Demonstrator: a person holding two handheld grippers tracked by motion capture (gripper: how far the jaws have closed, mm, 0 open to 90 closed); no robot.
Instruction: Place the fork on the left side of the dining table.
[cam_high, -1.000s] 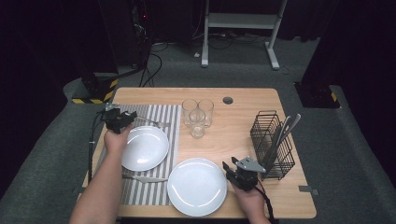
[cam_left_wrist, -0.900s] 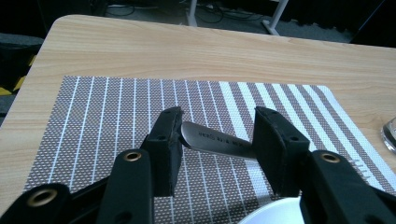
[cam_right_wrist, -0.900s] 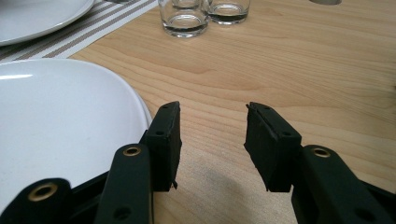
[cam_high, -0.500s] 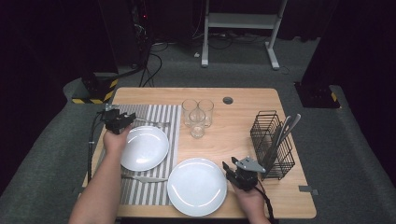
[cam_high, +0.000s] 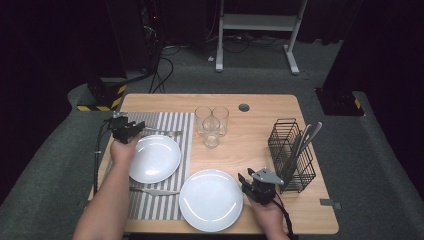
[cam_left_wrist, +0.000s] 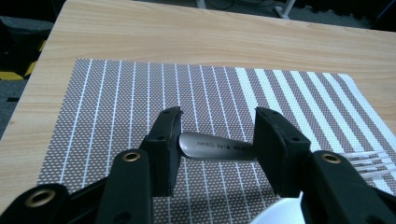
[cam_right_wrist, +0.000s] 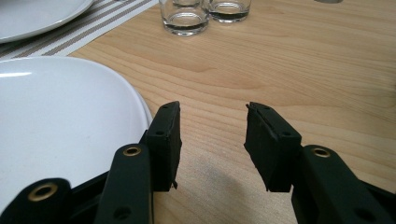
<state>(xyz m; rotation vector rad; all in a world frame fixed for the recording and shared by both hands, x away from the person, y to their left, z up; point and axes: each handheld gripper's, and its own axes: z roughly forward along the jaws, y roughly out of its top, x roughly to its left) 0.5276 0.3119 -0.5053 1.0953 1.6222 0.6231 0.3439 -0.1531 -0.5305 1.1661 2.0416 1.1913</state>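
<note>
Steel fork (cam_left_wrist: 219, 148) lies flat on the striped placemat (cam_left_wrist: 140, 93), just beyond the far rim of the small white plate (cam_high: 154, 158), handle running crosswise between the jaws of the left gripper (cam_left_wrist: 217, 135). Tines (cam_left_wrist: 369, 158) point away to that view's right, clear of the plate rim.

Risks, judged from this pose:
- handle is thin and sits flush on the woven mat; if the jaws close while riding above it, the pads would skate over the metal and catch nothing
- grip point is near the handle's end, so a lift would leave the tine end heavy; the fork could pivot and droop, or slip out
- a tine dragging on the weave could pull the placemat, and the small white plate with it
- jaw tips pushed too low could pinch the mat along with the handle

Left gripper: jaws apart, about half spread, straddling the handle; pads not pressing it, small gaps visible on both sides. Nothing held yet.

Right gripper (cam_right_wrist: 212, 140): jaws apart, about half spread, nothing between them but bare wood tabletop (cam_right_wrist: 280, 60); it sits just beside the large white plate (cam_right_wrist: 56, 121), on the side away from the small white plate, not touching the rim
</note>
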